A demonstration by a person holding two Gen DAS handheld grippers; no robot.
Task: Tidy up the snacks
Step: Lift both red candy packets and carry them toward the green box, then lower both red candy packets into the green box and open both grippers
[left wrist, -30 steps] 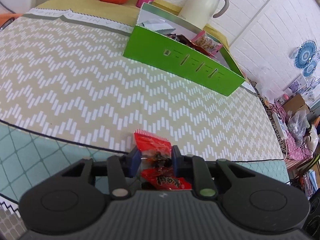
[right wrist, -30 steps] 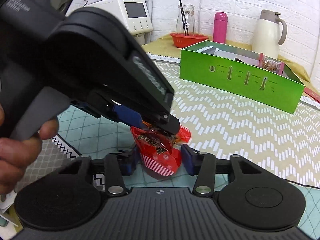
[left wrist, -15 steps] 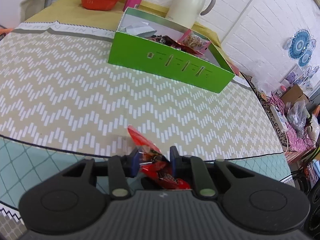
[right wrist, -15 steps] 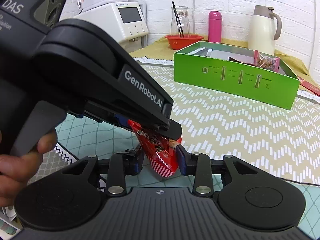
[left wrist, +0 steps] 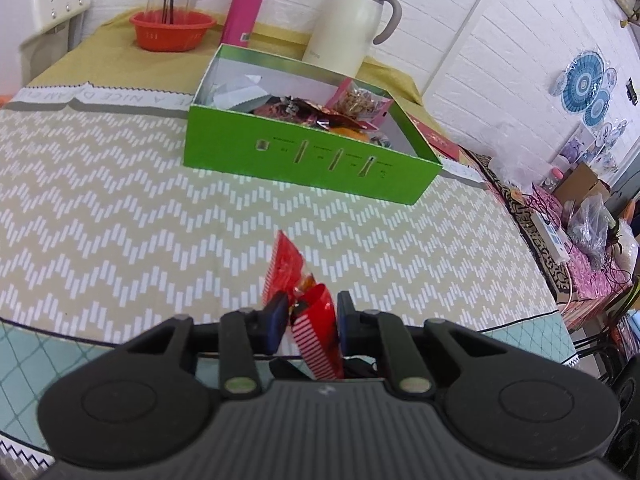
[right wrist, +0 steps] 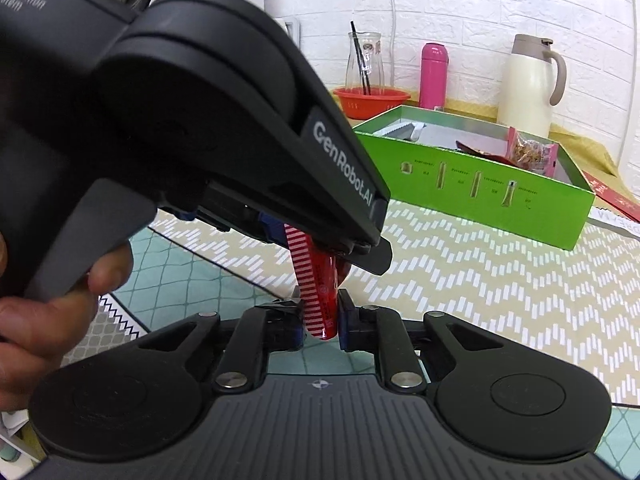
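Note:
A red snack packet (left wrist: 286, 268) with a white-striped seam is pinched in my left gripper (left wrist: 310, 316), which is shut on it above the chevron tablecloth. In the right wrist view the same packet (right wrist: 320, 300) hangs edge-on from the left gripper (right wrist: 328, 250). Its lower end sits between the pads of my right gripper (right wrist: 320, 322), whose jaws are closing and touch it on both sides. Beyond stands the open green box (left wrist: 304, 160), also in the right wrist view (right wrist: 480, 188), with several snack packs (left wrist: 352, 100) inside.
Behind the box stand a cream thermos jug (left wrist: 352, 20), a pink bottle (left wrist: 246, 4) and an orange bowl (left wrist: 172, 30) holding a glass carafe. A person's hand (right wrist: 60, 300) grips the left tool. The table's right edge (left wrist: 532, 240) drops to a cluttered floor.
The left gripper lifted the packet and turned it edge-on. The right jaws narrowed from wide apart to touching the packet's lower end. The green box shows larger in the left view.

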